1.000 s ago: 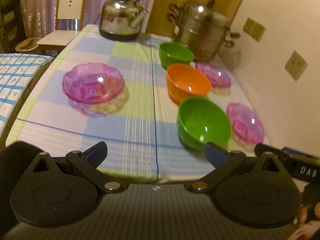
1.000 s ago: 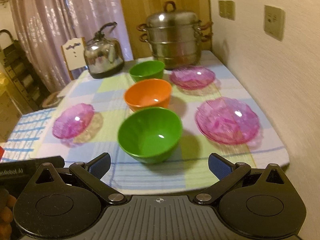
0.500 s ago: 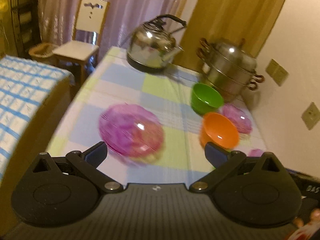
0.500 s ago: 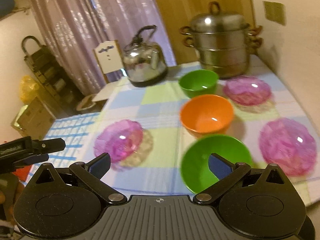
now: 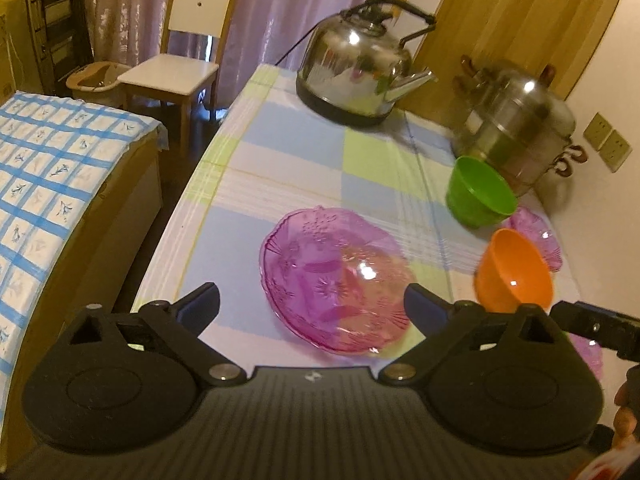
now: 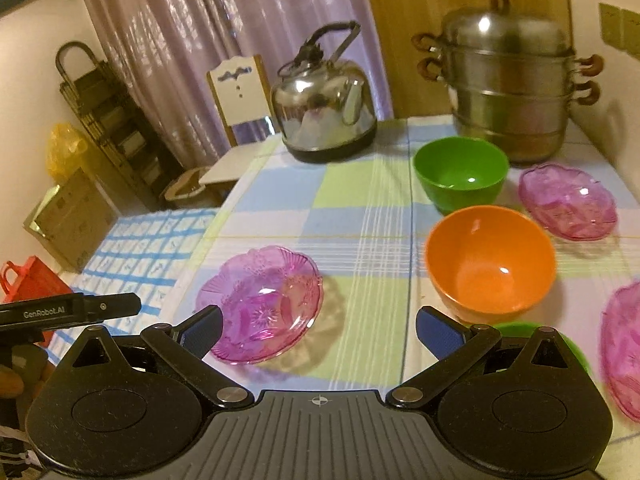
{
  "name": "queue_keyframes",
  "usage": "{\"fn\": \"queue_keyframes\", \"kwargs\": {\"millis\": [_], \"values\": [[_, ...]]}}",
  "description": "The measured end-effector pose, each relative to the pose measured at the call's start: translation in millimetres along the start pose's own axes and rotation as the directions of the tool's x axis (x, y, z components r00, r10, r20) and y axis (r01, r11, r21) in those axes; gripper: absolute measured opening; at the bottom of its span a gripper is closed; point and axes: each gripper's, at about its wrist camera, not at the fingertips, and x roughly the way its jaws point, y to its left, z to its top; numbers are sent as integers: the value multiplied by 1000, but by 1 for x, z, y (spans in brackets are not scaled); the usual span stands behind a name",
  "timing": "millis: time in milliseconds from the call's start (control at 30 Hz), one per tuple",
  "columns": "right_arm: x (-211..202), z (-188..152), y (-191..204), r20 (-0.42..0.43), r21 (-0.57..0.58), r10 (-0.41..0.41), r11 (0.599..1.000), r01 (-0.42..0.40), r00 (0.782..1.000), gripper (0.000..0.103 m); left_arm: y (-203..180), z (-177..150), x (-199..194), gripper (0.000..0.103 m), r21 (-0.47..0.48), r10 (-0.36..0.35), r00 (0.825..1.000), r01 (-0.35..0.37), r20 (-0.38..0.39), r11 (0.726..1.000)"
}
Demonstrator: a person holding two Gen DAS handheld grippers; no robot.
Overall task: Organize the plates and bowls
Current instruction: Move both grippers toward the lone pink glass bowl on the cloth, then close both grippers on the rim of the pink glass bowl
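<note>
The left hand-held gripper [image 5: 312, 302] hangs over the pink glass plate [image 5: 336, 278] near the table's [image 5: 280, 136] left edge; its jaws, wide apart, have just been closing slightly without touching the plate. The right hand-held gripper [image 6: 318, 330] is spread too, holding nothing. Toward the right edge sit 1 orange bowl [image 6: 490, 260], 2 green bowls [image 6: 460, 174] and 2 more pink plates [image 6: 568, 200]. A kettle [image 6: 324, 96] and steamer pot [image 6: 508, 80] stand at the far edge.
</note>
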Motion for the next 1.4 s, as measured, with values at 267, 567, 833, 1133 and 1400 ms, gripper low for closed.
{"fn": "queue_keyframes", "kwargs": {"millis": [267, 567, 833, 1133, 1400], "values": [[72, 8, -1, -45, -9, 1, 1000, -2, 999, 87, 16, 10, 56, 92, 37, 12, 1000, -11, -28, 999], [135, 5, -5, -113, 4, 10, 1000, -9, 994, 59, 27, 14, 101, 78, 75, 21, 998, -17, -62, 997], [160, -1, -10, -155, 30, -4, 1000, 9, 988, 44, 28, 19, 123, 49, 96, 16, 997, -9, -77, 995], [171, -2, -12, -170, 51, -5, 999, 13, 985, 33, 26, 22, 132, 32, 111, 13, 996, -3, -89, 994], [175, 0, -10, -181, 65, 5, 998, 7, 983, 22, 28, 22, 136, 19, 109, 32, 995, -22, -96, 994]]}}
